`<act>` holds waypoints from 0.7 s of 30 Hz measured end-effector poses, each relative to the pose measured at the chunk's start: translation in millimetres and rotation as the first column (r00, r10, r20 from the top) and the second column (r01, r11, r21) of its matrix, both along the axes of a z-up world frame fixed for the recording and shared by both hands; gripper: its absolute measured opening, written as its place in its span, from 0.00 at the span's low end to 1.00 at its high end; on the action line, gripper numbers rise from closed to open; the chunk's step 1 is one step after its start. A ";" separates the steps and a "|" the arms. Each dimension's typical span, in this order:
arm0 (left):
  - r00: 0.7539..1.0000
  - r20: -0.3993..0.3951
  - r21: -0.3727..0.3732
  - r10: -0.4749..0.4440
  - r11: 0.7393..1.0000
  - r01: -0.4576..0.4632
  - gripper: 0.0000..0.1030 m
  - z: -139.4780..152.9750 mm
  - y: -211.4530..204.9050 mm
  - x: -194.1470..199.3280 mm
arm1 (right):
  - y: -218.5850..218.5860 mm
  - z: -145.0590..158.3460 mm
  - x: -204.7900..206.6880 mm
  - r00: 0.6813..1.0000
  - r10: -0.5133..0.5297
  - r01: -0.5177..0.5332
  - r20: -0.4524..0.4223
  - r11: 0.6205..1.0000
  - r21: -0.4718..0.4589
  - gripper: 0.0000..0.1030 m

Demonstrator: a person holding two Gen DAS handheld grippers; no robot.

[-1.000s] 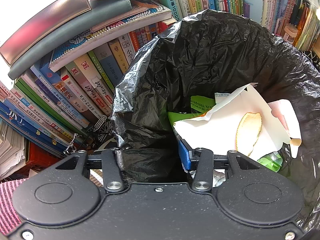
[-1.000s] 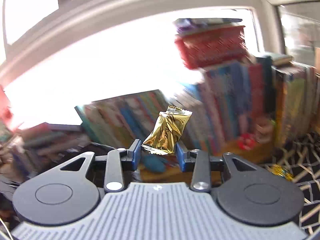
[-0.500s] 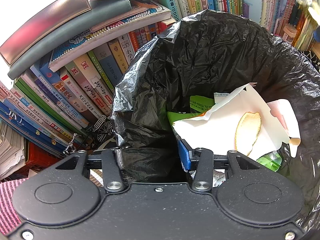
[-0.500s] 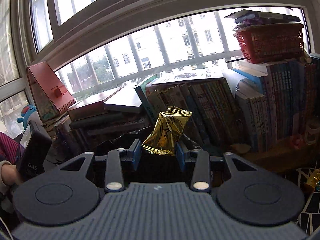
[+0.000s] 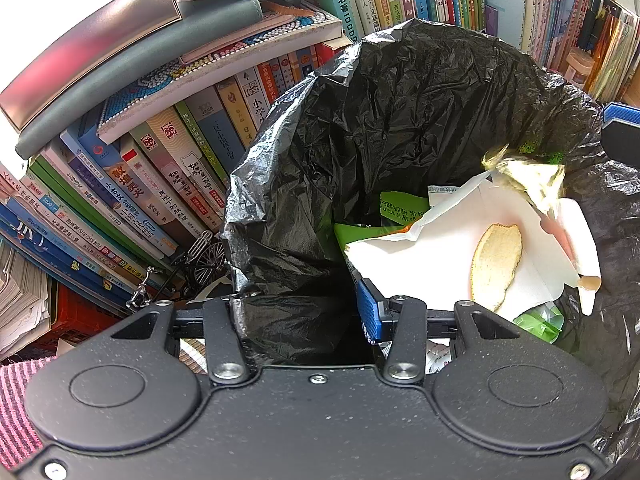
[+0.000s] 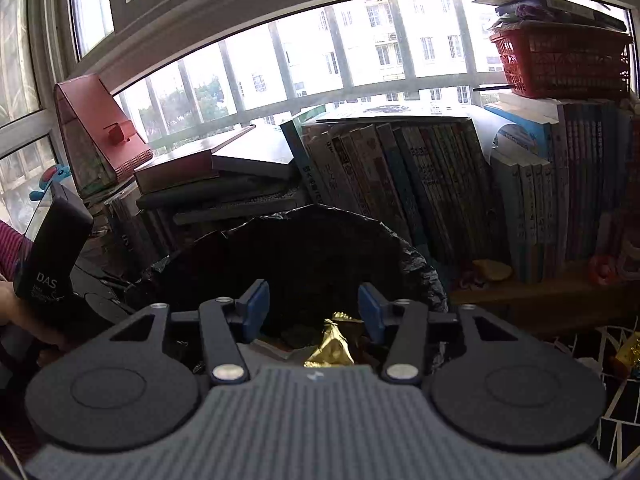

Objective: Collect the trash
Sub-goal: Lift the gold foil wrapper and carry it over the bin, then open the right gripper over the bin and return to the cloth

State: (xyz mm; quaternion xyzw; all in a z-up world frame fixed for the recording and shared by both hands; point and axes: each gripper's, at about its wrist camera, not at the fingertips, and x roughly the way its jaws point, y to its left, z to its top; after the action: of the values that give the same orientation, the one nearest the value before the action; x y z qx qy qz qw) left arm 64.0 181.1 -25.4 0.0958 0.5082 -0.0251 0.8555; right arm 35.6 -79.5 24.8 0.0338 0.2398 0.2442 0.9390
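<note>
A black trash bag (image 5: 400, 120) stands open in front of a row of books. My left gripper (image 5: 302, 312) is shut on a fold of its near rim. Inside lie white paper (image 5: 432, 256), a peel (image 5: 496, 264) and green packaging (image 5: 400, 208). My right gripper (image 6: 313, 310) hovers over the bag's (image 6: 300, 248) mouth with its jaws opening. The gold wrapper (image 6: 330, 346) has dropped below its pads and touches neither. In the left wrist view the same wrapper (image 5: 524, 176) is a blur falling above the paper, with a right gripper fingertip (image 5: 622, 114) at the right edge.
Books (image 5: 160, 168) stand packed behind and left of the bag, and more books (image 6: 400, 184) line the window sill under a red basket (image 6: 560, 64). Another gold wrapper (image 6: 628, 346) lies on the patterned surface at right. A person's hand (image 6: 8, 300) holds the left gripper's handle.
The right gripper swung down over the bag, then its jaws spread and the gold wrapper slipped out and fell toward the bag. The left gripper and the bag rim stayed put.
</note>
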 end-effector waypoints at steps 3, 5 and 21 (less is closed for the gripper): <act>1.000 0.000 -0.001 0.000 1.000 0.000 0.42 0.0 0.1 0.0 | -1.1 0.3 0.3 1.000 -0.008 0.008 0.000 1.000 0.000 0.65; 1.000 0.000 0.000 0.000 1.000 0.000 0.42 0.0 0.1 0.0 | -2.0 0.7 0.6 1.000 -0.014 0.014 0.000 1.000 0.001 0.66; 1.000 -0.001 -0.001 -0.001 1.000 0.001 0.42 0.0 0.4 -0.1 | -71.4 11.5 12.1 0.932 -0.350 0.338 0.095 0.933 0.125 0.84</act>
State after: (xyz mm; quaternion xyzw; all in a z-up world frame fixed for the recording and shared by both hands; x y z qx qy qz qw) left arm 63.9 181.5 -25.3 0.0956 0.5087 -0.0262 0.8552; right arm 47.7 -151.0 36.3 0.1110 0.1619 0.0900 0.9764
